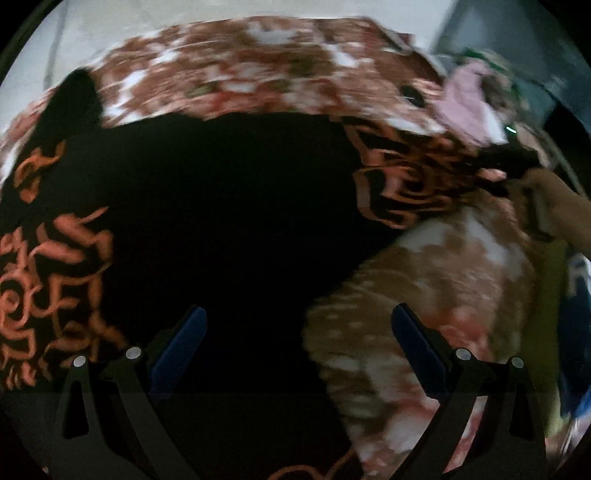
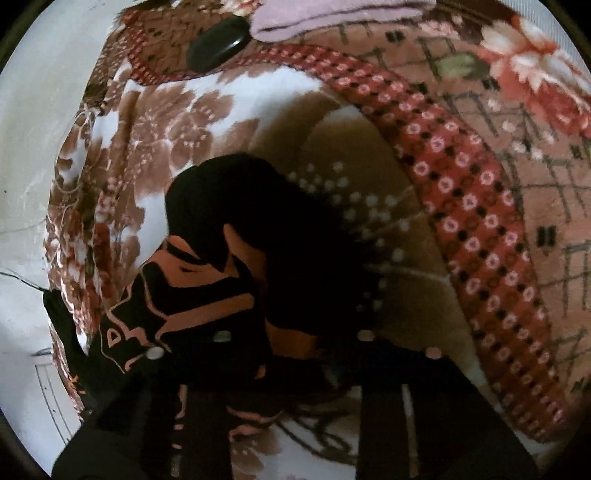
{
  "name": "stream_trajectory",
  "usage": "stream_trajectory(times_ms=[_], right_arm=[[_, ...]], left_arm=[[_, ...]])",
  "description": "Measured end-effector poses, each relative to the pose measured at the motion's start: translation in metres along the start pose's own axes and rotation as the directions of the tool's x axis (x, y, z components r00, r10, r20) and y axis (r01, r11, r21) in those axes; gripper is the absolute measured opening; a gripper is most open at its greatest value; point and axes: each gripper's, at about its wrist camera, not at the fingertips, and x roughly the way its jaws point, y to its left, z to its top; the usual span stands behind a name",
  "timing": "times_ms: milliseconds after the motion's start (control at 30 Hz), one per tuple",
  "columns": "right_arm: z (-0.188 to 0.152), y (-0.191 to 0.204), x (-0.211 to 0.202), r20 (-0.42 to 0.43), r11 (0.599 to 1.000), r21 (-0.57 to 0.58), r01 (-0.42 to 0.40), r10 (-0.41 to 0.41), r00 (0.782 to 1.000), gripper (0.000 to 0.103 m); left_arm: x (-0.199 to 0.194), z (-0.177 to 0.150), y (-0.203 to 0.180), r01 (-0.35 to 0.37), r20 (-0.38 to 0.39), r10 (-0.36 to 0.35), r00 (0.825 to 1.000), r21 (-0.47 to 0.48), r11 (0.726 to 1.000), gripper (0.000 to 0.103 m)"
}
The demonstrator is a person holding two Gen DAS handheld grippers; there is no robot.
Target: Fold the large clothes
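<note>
Judging by the drape, the black garment (image 1: 229,229) is light, limp, prone to sag; best taken at a hem or corner; it lies spread on the floral blanket (image 1: 436,295). Left gripper (image 1: 299,332): jaws wide apart, nothing between, above the cloth. Right gripper (image 2: 291,354) at 6 o'clock: nearly closed, bunched orange-printed fabric between the fingers; firm pinch unconfirmed. Pink cloth (image 2: 332,14) at 12.

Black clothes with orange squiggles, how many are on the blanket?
1 that I can see: the black garment spread on the flowered blanket, one end bunched at the right tool. More could hide underneath.
</note>
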Motion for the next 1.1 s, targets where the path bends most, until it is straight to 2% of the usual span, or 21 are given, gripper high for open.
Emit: stream_trajectory(times_ms=[67,233,333,433,500,567,767,900,1033,1100], right_arm=[[-0.003,0.011,-0.014,0.028,1.0,-0.022,0.009,-0.009,1.0,0.02],[-0.006,0.055,-0.058,0.089,0.992,-0.126,-0.029,0.04,0.995,0.017],[-0.011,0.091,-0.09,0.114,0.973,-0.22,-0.07,0.097,0.989,0.017],[-0.027,0.134,-0.124,0.126,0.94,-0.33,-0.082,0.13,0.983,0.016],[-0.039,0.161,-0.141,0.119,0.918,-0.372,-0.134,0.191,0.974,0.016],[-0.052,0.186,-0.155,0.103,0.896,-0.406,-0.18,0.24,0.965,0.016],[-0.108,0.286,-0.185,0.024,0.793,-0.52,-0.318,0.386,0.922,0.016],[-0.161,0.361,-0.192,-0.061,0.709,-0.569,-0.416,0.469,0.881,0.016],[-0.21,0.429,-0.185,-0.158,0.638,-0.591,-0.495,0.51,0.846,0.016],[-0.235,0.458,-0.176,-0.195,0.617,-0.598,-0.512,0.508,0.839,0.016]], left_arm=[[0.002,0.001,-0.013,0.024,0.022,-0.026,0.999,0.058,0.998,0.097],[0.028,-0.006,-0.028,-0.066,0.034,0.062,0.998,0.133,0.989,0.097],[0.045,-0.014,-0.035,-0.075,0.012,0.075,0.997,0.154,0.985,0.097],[0.061,-0.022,-0.041,-0.121,0.018,0.12,0.993,0.165,0.979,0.097],[0.067,-0.025,-0.042,-0.148,0.033,0.145,0.989,0.154,0.977,0.098],[0.069,-0.03,-0.044,-0.18,0.061,0.173,0.983,0.148,0.972,0.098],[0.077,-0.042,-0.051,-0.257,0.126,0.238,0.963,0.165,0.952,0.098],[0.076,-0.045,-0.053,-0.263,0.132,0.243,0.961,0.159,0.952,0.098],[0.076,-0.044,-0.052,-0.251,0.121,0.234,0.965,0.151,0.956,0.098],[0.076,-0.043,-0.051,-0.239,0.115,0.224,0.968,0.144,0.96,0.098]])
